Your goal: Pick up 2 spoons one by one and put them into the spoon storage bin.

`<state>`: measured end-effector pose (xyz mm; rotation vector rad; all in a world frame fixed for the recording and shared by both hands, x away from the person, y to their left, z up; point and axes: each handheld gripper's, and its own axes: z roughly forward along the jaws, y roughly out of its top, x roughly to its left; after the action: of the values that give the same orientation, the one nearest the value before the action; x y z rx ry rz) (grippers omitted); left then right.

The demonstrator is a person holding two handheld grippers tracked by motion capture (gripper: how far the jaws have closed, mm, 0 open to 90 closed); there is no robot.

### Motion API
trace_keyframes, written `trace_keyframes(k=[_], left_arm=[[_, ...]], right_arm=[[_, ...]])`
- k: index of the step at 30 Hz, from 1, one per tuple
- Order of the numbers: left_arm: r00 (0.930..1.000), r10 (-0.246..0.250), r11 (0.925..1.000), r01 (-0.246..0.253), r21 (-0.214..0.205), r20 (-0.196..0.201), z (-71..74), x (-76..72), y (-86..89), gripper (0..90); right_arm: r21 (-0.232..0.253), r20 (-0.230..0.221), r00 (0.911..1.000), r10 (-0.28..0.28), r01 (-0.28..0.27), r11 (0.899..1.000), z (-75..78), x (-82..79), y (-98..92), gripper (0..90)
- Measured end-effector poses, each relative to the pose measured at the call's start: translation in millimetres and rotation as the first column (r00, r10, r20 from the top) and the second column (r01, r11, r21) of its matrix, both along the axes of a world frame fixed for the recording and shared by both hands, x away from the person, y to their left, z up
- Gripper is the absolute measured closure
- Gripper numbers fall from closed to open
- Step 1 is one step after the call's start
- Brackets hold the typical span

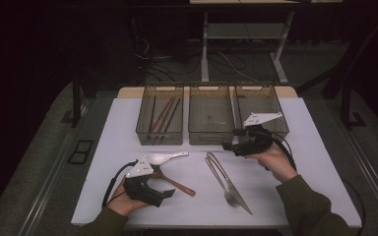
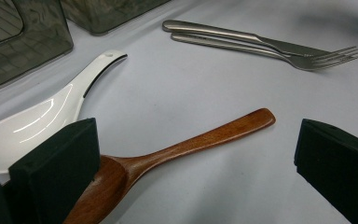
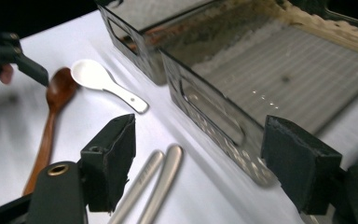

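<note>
A: Why is the left hand-held gripper [image 2: 193,154] sitting so low over the bench [image 1: 300,162]?

B: I think it is lining up on the wooden spoon [image 2: 186,147]. Its jaws are standing wide open, nothing pressed. The spoon's bowl is lying just beside its left jaw and the handle is running out between the two jaws. The white spoon [image 2: 37,123] is lying just beyond that same jaw.

A: And the right hand-held gripper [image 3: 198,161]?

B: It is open too, and gripping nothing. The handle ends of the fork [image 1: 220,178] and knife [image 1: 230,181] are lying between its jaws, below them, and the middle bin [image 3: 279,74] is just ahead of it. Probably it is going for the cutlery, to sort it into the bins.

A: What is hard to see?

B: The left jaw is covering part of the wooden spoon's bowl. In the high view the left bin [image 1: 160,115] is holding thin sticks, maybe chopsticks, I cannot tell. The right bin [image 1: 268,101] is partly hidden behind the right hand-held gripper.
</note>
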<state>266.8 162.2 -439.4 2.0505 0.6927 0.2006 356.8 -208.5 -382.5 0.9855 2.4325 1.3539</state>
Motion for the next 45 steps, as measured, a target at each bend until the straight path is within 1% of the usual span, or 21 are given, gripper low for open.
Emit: trace_keyframes(k=[6, 10, 16, 18, 20, 22, 26, 27, 33, 34, 37, 41, 43, 45], left_arm=[[1.0, 0.002, 1.0, -0.002, 0.001, -0.001, 0.6, -0.2, 0.2, 0.0], [1.0, 0.009, 0.9999, -0.009, -0.005, -0.002, 1.2, -0.4, 1.4, 0.0], [0.9998, 0.019, 0.9998, -0.018, -0.006, 0.005, 2.9, -0.3, 4.4, 0.0], [0.9996, 0.026, 0.9996, -0.026, -0.013, 0.005, 3.5, -0.2, 4.4, 0.0], [0.9996, 0.026, 0.9996, -0.026, -0.012, 0.008, 3.8, 0.1, 4.9, 0.0], [0.9996, 0.026, 0.9996, -0.026, -0.011, 0.007, 4.0, -0.1, 5.1, 0.0], [0.9996, 0.026, 0.9996, -0.025, -0.014, 0.008, 5.0, 0.1, 6.1, 0.0], [0.9996, 0.027, 0.9995, -0.027, -0.016, 0.009, 5.2, -0.1, 6.3, 1.3], [0.9993, 0.034, 0.9994, -0.034, -0.012, 0.018, 7.6, -0.3, 6.8, 4.5], [0.9993, 0.031, 0.9995, -0.031, -0.005, 0.021, 8.2, -0.1, 7.4, 5.7], [0.9988, 0.044, 0.999, -0.044, 0.001, 0.023, 9.4, 0.0, 8.1, 11.5], [0.9978, 0.054, 0.9985, -0.055, 0.008, 0.037, 11.6, 0.8, 10.0, 19.3], [0.9968, 0.068, 0.9976, -0.068, 0.014, 0.043, 13.3, 1.9, 11.1, 25.5], [0.9961, 0.077, 0.9968, -0.078, 0.018, 0.043, 15.1, 4.3, 12.4, 34.5]], right_arm=[[0.01, -0.012, 0.9997, -0.023, 0.023, 1.0, -10.0, -14.3, -17.1, 23.7], [0.006, -0.016, 0.9988, -0.047, 0.047, 0.999, -16.9, -25.1, -26.9, 21.0], [0.001, 0.002, 0.9981, -0.062, 0.062, 0.998, -28.4, -40.2, -40.4, 19.1], [-0.001, 0.008, 0.9978, -0.066, 0.066, 0.998, -31.4, -45.6, -44.1, 18.1], [-0.004, 0.016, 0.9962, -0.086, 0.086, 0.996, -34.4, -50.8, -47.6, 18.0], [0.002, 0.014, 0.9955, -0.094, 0.094, 0.996, -37.2, -56.0, -51.8, 16.9], [0.009, 0.025, 0.9948, -0.098, 0.098, 0.995, -43.3, -67.1, -61.0, 16.7], [0.01, 0.025, 0.9942, -0.105, 0.104, 0.994, -44.7, -70.0, -63.4, 16.7], [-0.003, 0.018, 0.993, -0.117, 0.117, 0.993, -55.0, -84.4, -75.3, 15.2], [-0.009, 0.018, 0.9926, -0.12, 0.12, 0.993, -56.4, -86.5, -76.5, 15.2], [-0.017, 0.017, 0.9914, -0.13, 0.13, 0.991, -59.2, -92.3, -80.4, 15.2], [-0.014, 0.0, 0.9908, -0.136, 0.136, 0.991, -63.0, -101.1, -84.7, 15.2], [-0.022, -0.002, 0.9916, -0.129, 0.129, 0.991, -62.8, -104.0, -85.5, 15.2], [-0.021, 0.006, 0.9921, -0.125, 0.125, 0.992, -62.1, -103.8, -85.2, 15.2]])
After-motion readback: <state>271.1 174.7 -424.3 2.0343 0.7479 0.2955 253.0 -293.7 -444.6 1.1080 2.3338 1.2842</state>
